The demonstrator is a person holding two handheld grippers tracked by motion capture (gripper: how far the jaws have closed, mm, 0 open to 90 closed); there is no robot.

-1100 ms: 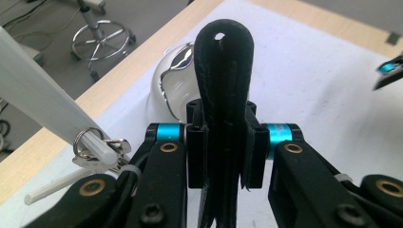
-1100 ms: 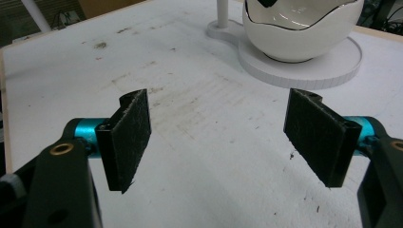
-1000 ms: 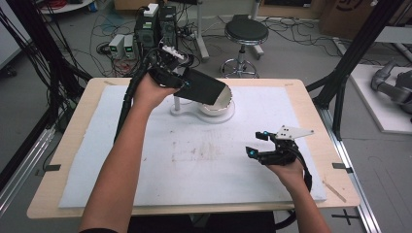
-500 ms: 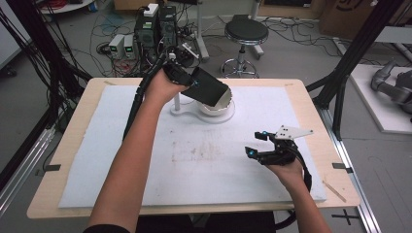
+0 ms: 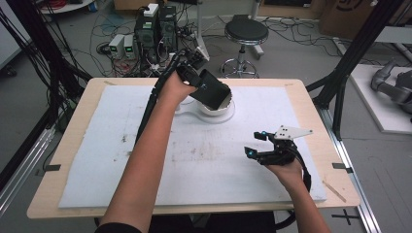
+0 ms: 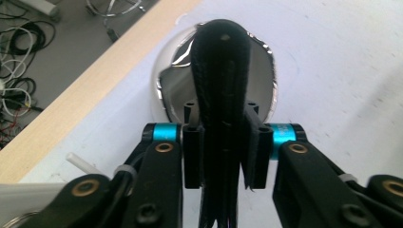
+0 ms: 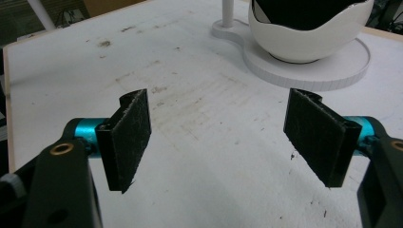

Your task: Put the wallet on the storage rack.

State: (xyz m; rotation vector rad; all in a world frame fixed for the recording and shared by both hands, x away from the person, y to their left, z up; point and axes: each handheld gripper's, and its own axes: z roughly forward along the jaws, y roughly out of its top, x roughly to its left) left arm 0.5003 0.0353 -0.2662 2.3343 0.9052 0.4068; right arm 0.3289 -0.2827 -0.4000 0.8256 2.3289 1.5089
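A flat black leather-like pouch (image 5: pixel 210 90) hangs tilted over a white egg-shaped bowl (image 5: pixel 219 105) at the back middle of the table. My left gripper (image 5: pixel 198 81) is shut on the pouch. In the left gripper view the pouch (image 6: pixel 221 71) stands edge-on between the jaws of the left gripper (image 6: pixel 222 142), with the bowl's shiny inside (image 6: pixel 171 80) just beyond it. My right gripper (image 5: pixel 256 144) rests low over the mat at the right, open, with nothing between its pads (image 7: pixel 130 130). The bowl (image 7: pixel 309 33) lies well ahead of the right gripper (image 7: pixel 221 123).
The bowl sits on a flat white base (image 7: pixel 313 71) with a thin white post (image 7: pixel 228 12) beside it. A stained white mat (image 5: pixel 194 160) covers the wooden table (image 5: pixel 320 131). Behind the table stand a stool (image 5: pixel 246 31) and computer boxes with cables (image 5: pixel 155 29).
My left hand has shifted a little to the right with the pouch, bringing it more squarely over the bowl. The right gripper has stayed put.
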